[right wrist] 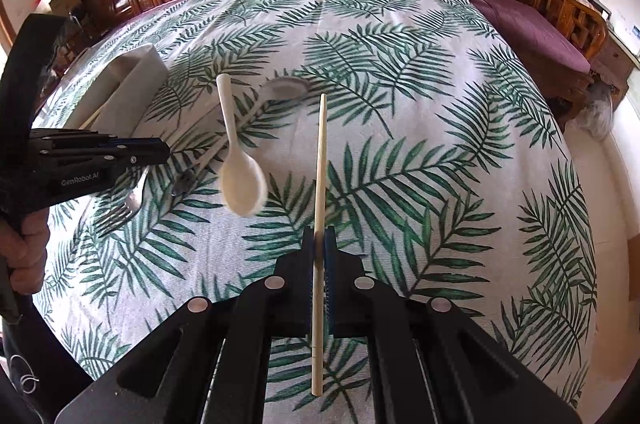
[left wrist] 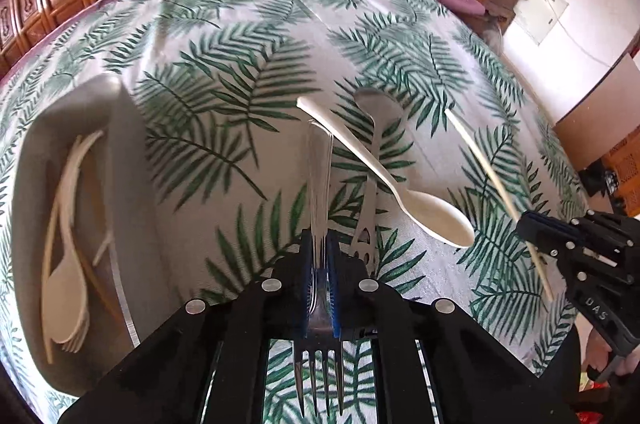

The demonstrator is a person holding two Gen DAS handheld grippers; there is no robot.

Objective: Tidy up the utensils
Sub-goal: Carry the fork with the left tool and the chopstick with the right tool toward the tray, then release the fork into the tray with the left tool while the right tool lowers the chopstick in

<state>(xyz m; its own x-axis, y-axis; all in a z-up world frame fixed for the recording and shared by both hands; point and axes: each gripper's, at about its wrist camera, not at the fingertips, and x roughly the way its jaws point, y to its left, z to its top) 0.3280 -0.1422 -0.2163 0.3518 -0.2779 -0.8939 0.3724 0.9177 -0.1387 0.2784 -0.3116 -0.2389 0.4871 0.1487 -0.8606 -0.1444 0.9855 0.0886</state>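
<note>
The left hand-held gripper (left wrist: 320, 264) clamps a metal fork (left wrist: 319, 184), tines toward the camera; the right hand-held gripper (right wrist: 319, 244) pinches a chopstick (right wrist: 320, 160) above the tabletop (right wrist: 440, 144).

Tray (left wrist: 124, 144) at left on tablecloth (left wrist: 240, 64), cream spoons (left wrist: 66, 300) inside; right of it fork (left wrist: 319, 184), metal spoon (left wrist: 372, 160) under plastic spoon (left wrist: 400, 184), then chopstick (left wrist: 488, 168).

I see bright, soft daylight and weak shadows on the cloth (right wrist: 400, 152). The tray (left wrist: 116, 128) and white spoon (right wrist: 242, 180) are blurred (motion, I think); the edges bend strongly.
</note>
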